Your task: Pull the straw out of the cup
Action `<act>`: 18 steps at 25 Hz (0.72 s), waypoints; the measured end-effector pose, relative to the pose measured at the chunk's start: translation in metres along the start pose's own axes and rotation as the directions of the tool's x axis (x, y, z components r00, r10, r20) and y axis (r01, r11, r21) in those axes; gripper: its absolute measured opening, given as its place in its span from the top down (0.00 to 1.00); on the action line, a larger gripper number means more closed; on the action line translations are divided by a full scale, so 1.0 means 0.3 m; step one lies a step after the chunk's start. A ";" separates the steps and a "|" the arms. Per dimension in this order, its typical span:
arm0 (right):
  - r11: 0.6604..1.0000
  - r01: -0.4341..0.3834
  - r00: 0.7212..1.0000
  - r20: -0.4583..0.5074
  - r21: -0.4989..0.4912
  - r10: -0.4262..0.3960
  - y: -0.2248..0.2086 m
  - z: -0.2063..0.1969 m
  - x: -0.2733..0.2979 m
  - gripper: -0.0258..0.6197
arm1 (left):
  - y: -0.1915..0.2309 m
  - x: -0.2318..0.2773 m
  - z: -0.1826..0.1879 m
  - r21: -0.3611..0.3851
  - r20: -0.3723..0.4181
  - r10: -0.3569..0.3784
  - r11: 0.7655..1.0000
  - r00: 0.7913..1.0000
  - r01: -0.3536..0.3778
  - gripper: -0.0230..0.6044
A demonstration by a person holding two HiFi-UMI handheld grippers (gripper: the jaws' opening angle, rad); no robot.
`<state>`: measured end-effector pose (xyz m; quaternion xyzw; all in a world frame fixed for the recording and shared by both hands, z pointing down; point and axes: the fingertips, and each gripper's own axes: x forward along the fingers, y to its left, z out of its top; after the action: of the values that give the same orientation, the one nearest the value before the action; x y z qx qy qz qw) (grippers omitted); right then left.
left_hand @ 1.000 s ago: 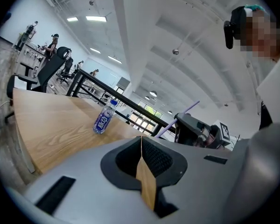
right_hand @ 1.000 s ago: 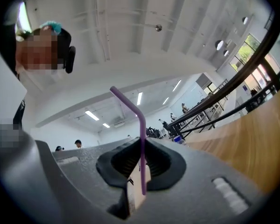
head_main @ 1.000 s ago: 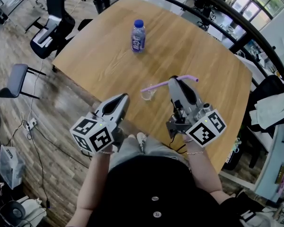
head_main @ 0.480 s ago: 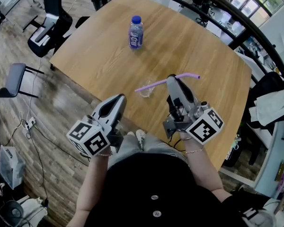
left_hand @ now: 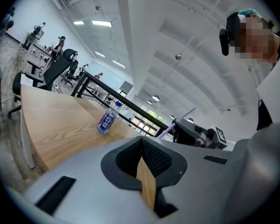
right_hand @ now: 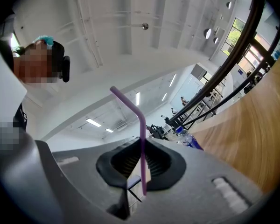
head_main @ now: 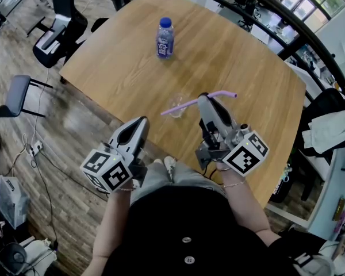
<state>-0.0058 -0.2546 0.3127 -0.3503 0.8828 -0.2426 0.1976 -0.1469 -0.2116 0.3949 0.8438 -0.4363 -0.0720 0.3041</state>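
right gripper (head_main: 202, 98) pinches the purple straw (head_main: 191, 102) at mid-frame, its low end seemingly just over the cup (head_main: 175, 98). left gripper (head_main: 141, 122), lower left, has jaws pressed together, empty.

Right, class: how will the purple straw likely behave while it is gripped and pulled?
The straw is thin with a bent tip, so it probably flexes rather than staying rigid. Held by the right gripper alone, it juts out sideways without sagging, so it seems very light. Being smooth and narrow, it might slip in the grip.
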 end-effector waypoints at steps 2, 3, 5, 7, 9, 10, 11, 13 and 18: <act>1.000 -0.005 1.000 0.002 -0.002 0.005 0.001 0.003 0.003 0.92 | -0.001 0.004 -0.004 0.011 -0.003 -0.007 1.000 1.000 0.007 0.94; 1.000 -0.006 1.000 0.001 -0.004 0.006 0.001 0.004 0.005 0.92 | -0.001 0.007 -0.006 0.016 -0.005 -0.010 1.000 1.000 0.010 0.94; 1.000 -0.008 1.000 -0.003 -0.004 0.008 -0.004 0.001 0.008 0.92 | -0.002 0.015 -0.013 0.021 -0.012 -0.013 1.000 1.000 0.013 0.94; 1.000 -0.009 1.000 -0.009 -0.002 0.009 -0.008 -0.005 0.012 0.92 | -0.005 0.022 -0.017 0.023 -0.018 -0.013 1.000 1.000 0.013 0.94; 1.000 -0.013 1.000 -0.013 -0.005 0.013 -0.007 -0.006 0.019 0.92 | -0.007 0.027 -0.015 0.028 -0.022 -0.016 0.999 1.000 0.017 0.94; 1.000 -0.017 1.000 -0.015 -0.007 0.017 -0.005 -0.006 0.023 0.92 | -0.007 0.029 -0.014 0.031 -0.022 -0.019 0.999 1.000 0.019 0.94; 1.000 -0.020 1.000 -0.017 -0.008 0.020 -0.004 -0.006 0.027 0.92 | -0.007 0.031 -0.013 0.032 -0.023 -0.020 0.999 1.000 0.021 0.94; 1.000 -0.026 0.999 -0.021 -0.009 0.026 -0.002 -0.008 0.031 0.92 | -0.009 0.035 -0.014 0.030 -0.026 -0.024 0.999 0.999 0.025 0.94; 1.000 -0.025 0.999 -0.026 -0.017 0.025 -0.005 -0.010 0.031 0.92 | -0.019 0.039 -0.007 0.030 -0.019 -0.031 0.999 0.999 0.031 0.94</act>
<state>-0.0130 -0.2614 0.3141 -0.3377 0.8918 -0.2368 0.1860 -0.1351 -0.2173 0.3949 0.8556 -0.4213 -0.0621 0.2944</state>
